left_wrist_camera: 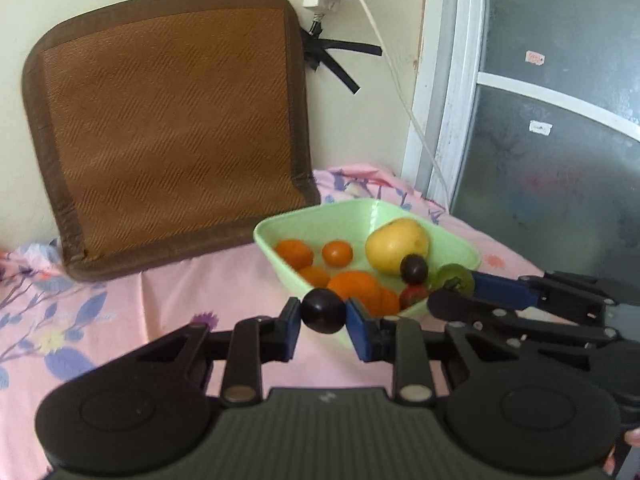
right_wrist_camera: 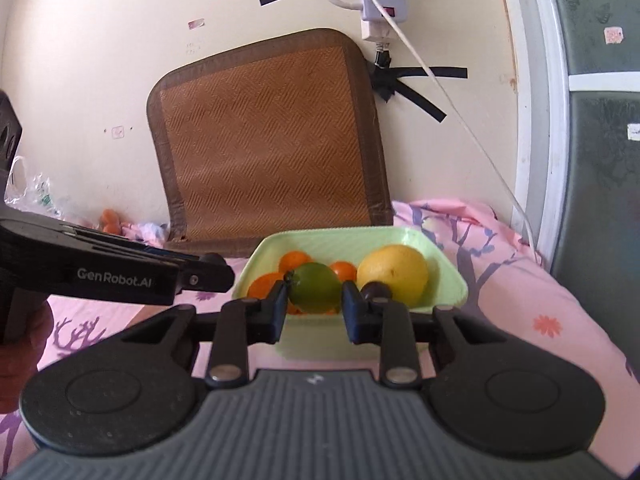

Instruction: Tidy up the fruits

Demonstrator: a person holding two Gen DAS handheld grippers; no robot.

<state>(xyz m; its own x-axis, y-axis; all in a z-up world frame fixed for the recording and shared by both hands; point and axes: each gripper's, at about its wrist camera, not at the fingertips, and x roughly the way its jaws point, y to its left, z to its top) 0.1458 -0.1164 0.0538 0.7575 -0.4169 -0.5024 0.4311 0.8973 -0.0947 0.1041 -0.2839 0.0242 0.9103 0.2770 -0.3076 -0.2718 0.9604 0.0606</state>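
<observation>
We pinch a dark plum (left_wrist_camera: pixel 323 310) in our left gripper (left_wrist_camera: pixel 323 312) at the bowl's (left_wrist_camera: pixel 460 246) near edge and a lime (right_wrist_camera: pixel 315 286) in our right gripper (right_wrist_camera: pixel 314 300) over its near rim, probably to drop both among the oranges (left_wrist_camera: pixel 294 253) and the lemon (left_wrist_camera: pixel 396 245).

- Cream wall (right_wrist_camera: pixel 100 60) with a brown woven mat (right_wrist_camera: pixel 264 140) leaning against it.
- White power strip (right_wrist_camera: pixel 380 8) above the mat.
- Frosted glass door (left_wrist_camera: pixel 560 120) right of the mat.
- Pink floral sheet (left_wrist_camera: pixel 120 300) below the mat.
</observation>
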